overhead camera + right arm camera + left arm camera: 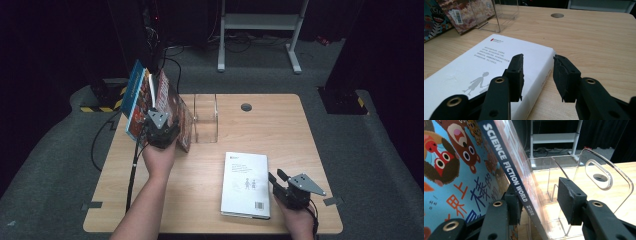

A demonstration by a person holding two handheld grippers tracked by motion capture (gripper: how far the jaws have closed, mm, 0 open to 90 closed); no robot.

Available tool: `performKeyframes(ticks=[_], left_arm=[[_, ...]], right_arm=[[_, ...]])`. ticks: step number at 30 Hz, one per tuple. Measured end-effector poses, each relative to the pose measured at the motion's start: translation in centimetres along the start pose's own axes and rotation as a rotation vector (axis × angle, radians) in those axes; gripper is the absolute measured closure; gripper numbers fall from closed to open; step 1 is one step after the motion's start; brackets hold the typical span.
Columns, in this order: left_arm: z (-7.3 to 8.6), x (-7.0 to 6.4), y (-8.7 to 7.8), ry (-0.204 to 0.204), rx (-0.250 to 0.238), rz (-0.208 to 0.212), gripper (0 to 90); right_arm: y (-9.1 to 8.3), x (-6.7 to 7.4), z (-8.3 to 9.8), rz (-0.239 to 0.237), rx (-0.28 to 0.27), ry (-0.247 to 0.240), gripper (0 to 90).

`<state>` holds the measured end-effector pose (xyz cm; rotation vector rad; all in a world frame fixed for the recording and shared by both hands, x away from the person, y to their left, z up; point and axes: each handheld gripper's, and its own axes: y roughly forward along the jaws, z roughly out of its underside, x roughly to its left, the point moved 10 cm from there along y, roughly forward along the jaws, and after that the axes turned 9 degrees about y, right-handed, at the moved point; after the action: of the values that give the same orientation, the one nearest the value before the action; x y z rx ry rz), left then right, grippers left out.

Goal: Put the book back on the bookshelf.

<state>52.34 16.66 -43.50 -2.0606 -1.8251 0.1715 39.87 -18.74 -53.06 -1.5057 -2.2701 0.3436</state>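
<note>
Two books lean against the left side of a clear acrylic holder (206,120) at the table's back left: a blue picture book (134,97) and a "Science Fiction World" magazine (172,107). My left gripper (160,125) is at their near edge. In the left gripper view the left gripper (539,195) straddles the magazine's spine (509,165). One pad lies against it and the other stands apart, so the left gripper is open. A white book (246,182) lies flat at the front right. My right gripper (537,60) hovers open over the white book's (486,67) right edge.
The wooden table (270,125) has a round cable hole (246,107) behind the holder. On the grey floor beyond stands a white metal frame (260,22). A black stand with a hazard-striped base (102,102) and cables sits off the table's back left corner.
</note>
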Motion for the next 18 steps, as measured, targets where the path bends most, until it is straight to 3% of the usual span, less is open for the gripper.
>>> performKeyframes(ticks=[18], left_arm=[[0.43, -0.21, -0.42, 0.018, -0.005, -0.009, 55.3]], right_arm=[[0.10, 0.08, 0.14, 0.002, 0.006, 0.005, 60.3]])
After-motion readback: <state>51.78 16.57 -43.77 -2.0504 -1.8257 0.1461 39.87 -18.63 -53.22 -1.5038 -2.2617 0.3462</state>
